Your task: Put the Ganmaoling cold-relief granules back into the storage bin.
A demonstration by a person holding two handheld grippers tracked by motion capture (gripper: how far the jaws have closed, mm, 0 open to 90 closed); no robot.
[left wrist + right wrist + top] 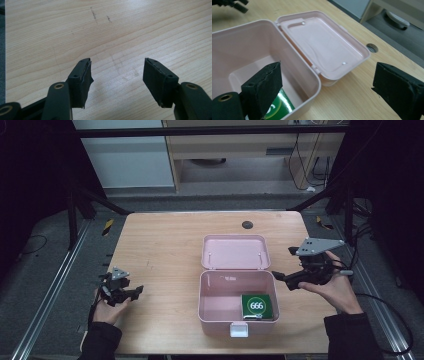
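So there's a pink plastic box with a hinged lid sitting right of centre in the high view, on a light wooden table. It's flipped fully open: the lid lies flat on the tabletop toward the top of the frame, inside face up, and the white latch tab points at the bottom edge. So the whole opened thing runs long top-to-bottom in that view, while the tub by itself is a bit wider than it is deep.

Tucked in the tub's lower right corner is a green packet with "666" in a white oval, lying flat with the print the right way up in the high view.

The right gripper sits just off the box's right wall, about level with the hinge, pointing left at it. Its jaws are spread wide with nothing between them. In the right gripper view one of its pads hangs over the tub's rim with the green packet poking out under it, and the other is out over bare table.

The left gripper is down in the lower left of the high view, well apart from the box, also gaping with nothing in it, just wood grain below.

Other stuff: a round dark cable hole near the table's top edge, beyond the lid.
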